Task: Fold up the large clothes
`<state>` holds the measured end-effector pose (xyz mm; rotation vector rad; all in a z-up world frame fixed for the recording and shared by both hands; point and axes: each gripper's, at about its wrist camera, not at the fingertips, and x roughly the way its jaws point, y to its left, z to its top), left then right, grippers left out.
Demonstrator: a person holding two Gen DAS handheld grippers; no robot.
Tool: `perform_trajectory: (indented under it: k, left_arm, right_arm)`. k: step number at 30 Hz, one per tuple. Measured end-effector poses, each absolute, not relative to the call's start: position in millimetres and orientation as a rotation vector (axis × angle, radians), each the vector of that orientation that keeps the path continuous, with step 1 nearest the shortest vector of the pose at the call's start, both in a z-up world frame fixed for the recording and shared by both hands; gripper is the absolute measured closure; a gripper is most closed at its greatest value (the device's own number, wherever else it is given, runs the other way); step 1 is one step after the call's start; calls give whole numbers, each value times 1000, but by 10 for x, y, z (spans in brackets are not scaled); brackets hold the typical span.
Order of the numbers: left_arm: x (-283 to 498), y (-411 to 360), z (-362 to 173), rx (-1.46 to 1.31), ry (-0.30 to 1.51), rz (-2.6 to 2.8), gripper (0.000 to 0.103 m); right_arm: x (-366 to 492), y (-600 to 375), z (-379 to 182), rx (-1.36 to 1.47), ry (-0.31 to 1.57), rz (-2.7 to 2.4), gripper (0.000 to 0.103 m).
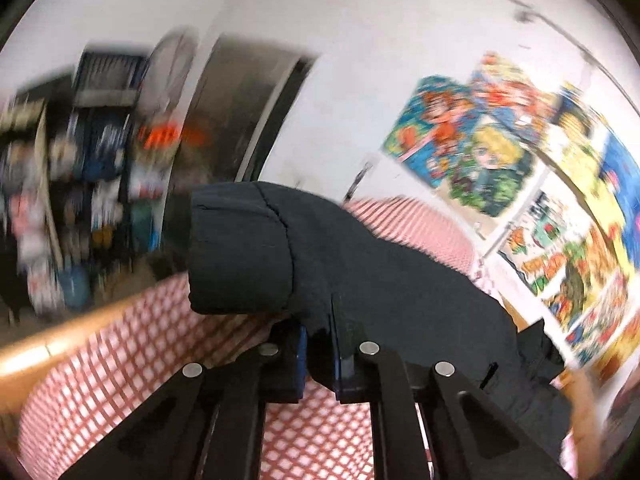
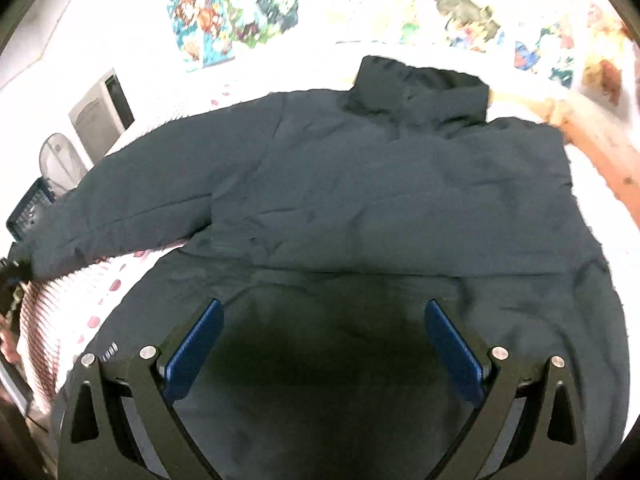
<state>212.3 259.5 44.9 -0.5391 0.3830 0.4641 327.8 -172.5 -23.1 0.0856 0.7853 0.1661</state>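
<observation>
Sleeve fold in hand: left gripper [image 1: 320, 356] clamped on the dark padded jacket's [image 2: 360, 184] cuff; right gripper [image 2: 324, 344] gaping above its hem; next, I judge, carry the sleeve across the body.

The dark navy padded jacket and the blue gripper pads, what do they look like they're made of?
The dark navy padded jacket: seemingly matte woven synthetic over soft filling, going by its puffy sleeve and stitched seams. The blue gripper pads: probably ribbed rubber or plastic; blur leaves it open.

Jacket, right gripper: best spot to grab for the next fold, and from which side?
Probably the hem of the dark jacket, the edge nearest the open right gripper, approached from above on the near side. The body lies flat, collar far away, so the near edge is the free one. The left gripper is shut on the sleeve.
</observation>
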Motion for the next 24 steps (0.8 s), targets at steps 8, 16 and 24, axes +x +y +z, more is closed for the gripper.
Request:
perform_trajectory:
  k: [8,16,24]
  left_arm:
    - [2233,1786,1341,-287,239,227,94]
    - [2395,738,1766,-144,219,-79,94]
    - [2683,-252,1447,-100,327,-333,94]
  right_arm:
    - [2967,-2237,-113,131,689,121,4]
    - [2704,-2675,-59,170,626,39,4]
    - [2495,-3278,-124,299,603,-21,4]
